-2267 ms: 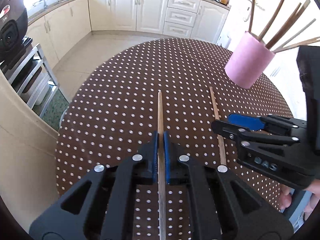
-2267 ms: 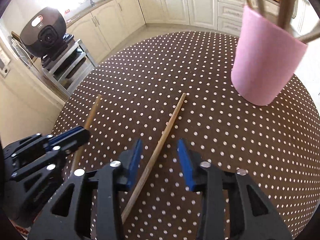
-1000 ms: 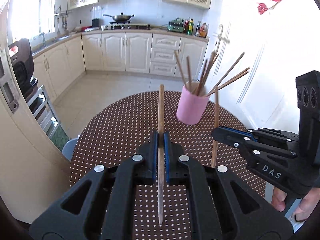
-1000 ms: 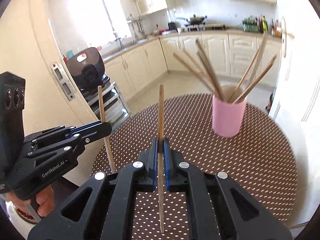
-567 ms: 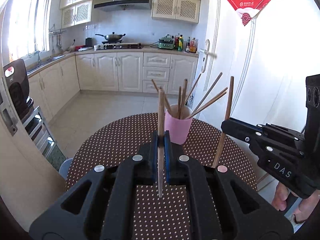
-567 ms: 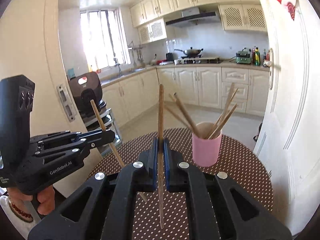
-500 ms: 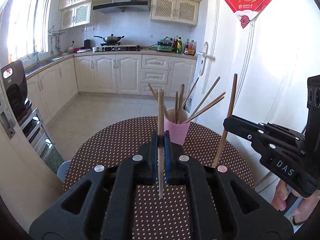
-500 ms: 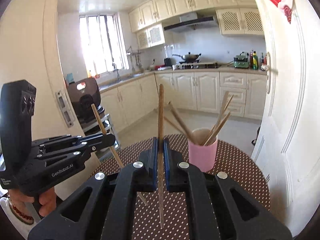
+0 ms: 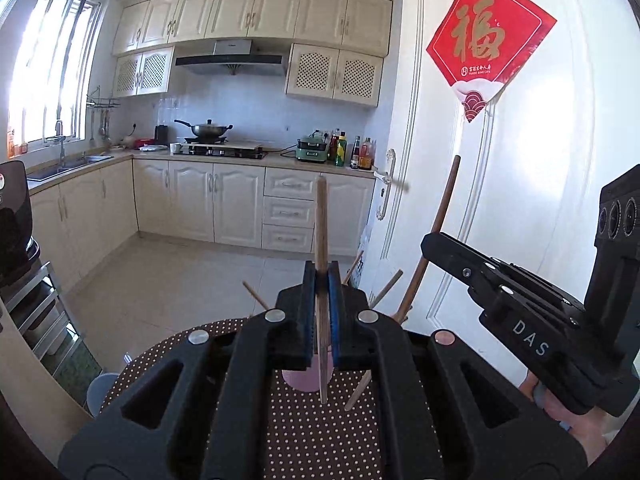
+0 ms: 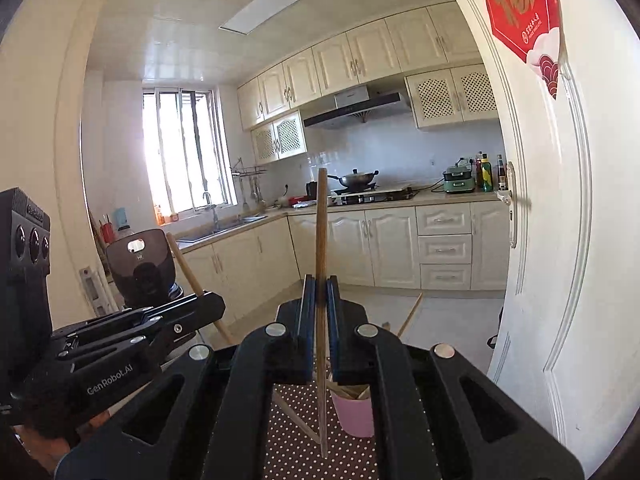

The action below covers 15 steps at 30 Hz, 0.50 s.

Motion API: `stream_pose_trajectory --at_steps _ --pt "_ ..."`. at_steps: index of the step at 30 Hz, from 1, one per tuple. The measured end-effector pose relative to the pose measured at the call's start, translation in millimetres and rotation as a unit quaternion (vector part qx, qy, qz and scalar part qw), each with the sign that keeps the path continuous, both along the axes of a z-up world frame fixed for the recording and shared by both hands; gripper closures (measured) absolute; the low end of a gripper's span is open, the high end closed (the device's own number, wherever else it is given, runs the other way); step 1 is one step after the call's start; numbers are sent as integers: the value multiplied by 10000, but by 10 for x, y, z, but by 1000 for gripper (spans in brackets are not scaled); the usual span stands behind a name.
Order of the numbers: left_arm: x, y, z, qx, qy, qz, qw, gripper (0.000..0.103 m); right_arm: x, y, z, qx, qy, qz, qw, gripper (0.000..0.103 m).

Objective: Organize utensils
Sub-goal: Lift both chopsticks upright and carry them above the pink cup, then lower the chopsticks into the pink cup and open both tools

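Note:
My left gripper [image 9: 321,278] is shut on a wooden chopstick [image 9: 321,220] that stands upright between its blue pads. My right gripper [image 10: 320,284] is likewise shut on a second chopstick [image 10: 321,232], also upright. Each gripper shows in the other's view: the right gripper [image 9: 430,245] with its slanted stick [image 9: 444,208], the left gripper [image 10: 218,306] with its stick [image 10: 186,262]. Both are lifted above the dotted brown table [image 9: 304,432]. The pink cup [image 10: 356,412] holding several chopsticks stands beyond, low in view and partly hidden by the fingers; the cup [image 9: 304,378] peeks out between the left fingers.
A white door [image 9: 500,200] with a red paper sign stands close on the right of the table. A black appliance [image 10: 140,268] sits on a metal rack to the left. A hand [image 9: 560,420] holds the right gripper. Kitchen cabinets line the far wall.
Both grippers have risen and tipped upward with their chopsticks. The cup and table have dropped low in both views, now mostly hidden behind the fingers.

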<state>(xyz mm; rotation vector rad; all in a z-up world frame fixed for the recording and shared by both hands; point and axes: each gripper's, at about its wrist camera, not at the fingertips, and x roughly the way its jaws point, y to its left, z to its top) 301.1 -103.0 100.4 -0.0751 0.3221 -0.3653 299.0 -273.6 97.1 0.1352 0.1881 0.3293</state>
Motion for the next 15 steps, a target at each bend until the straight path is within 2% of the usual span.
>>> stream_pose_trajectory --at_steps 5,8,15 --pt "120 -145 116 110 -296 117 9994 97 131 -212 91 280 -358 -210 9987 99" --pt "192 -254 154 242 -567 366 9974 97 239 -323 126 440 -380 -298 9979 99" --pt "393 -399 114 130 -664 361 9971 97 386 -462 133 717 -625 -465 9944 99"
